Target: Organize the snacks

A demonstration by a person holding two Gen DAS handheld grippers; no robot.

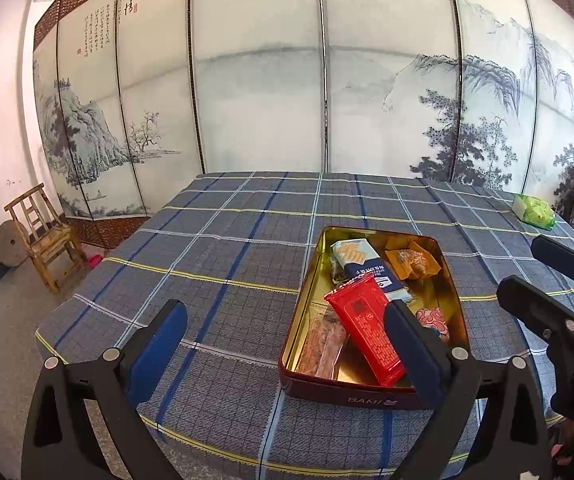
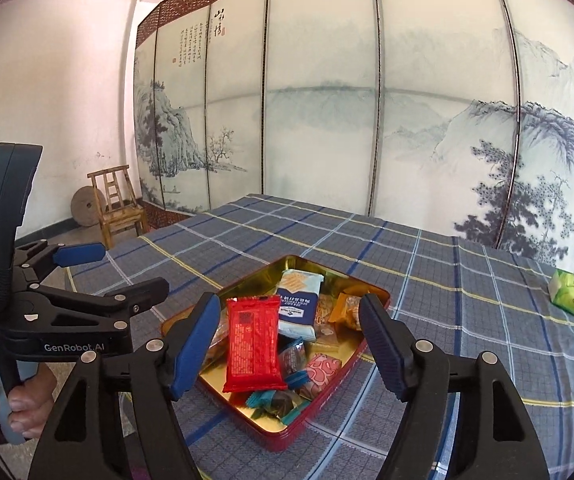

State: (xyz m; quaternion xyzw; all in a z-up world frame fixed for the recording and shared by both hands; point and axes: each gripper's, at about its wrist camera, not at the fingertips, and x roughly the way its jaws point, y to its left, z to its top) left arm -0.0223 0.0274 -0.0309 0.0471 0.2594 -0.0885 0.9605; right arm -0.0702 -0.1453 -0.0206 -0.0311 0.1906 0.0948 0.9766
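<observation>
I'm holding both tools, left (image 1: 287,332) and right (image 2: 291,340), spread and empty above the snack tin (image 2: 379,296); green packet (image 2: 571,292) is sitting apart.

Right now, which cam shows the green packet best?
Right wrist: the green packet sits larger and unobstructed on the tablecloth, wrapper print visible. Left wrist shows it smaller, at the far right table edge.

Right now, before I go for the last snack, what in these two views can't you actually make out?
- Tin floor, near right corner: left wrist view, hidden behind the left claw's right finger.
- Snack under the red packet: both views, mostly covered by it.
- Green packet print: too small, near the frame edge in both views.
- Right claw: left wrist view cuts it off at the right edge.
</observation>
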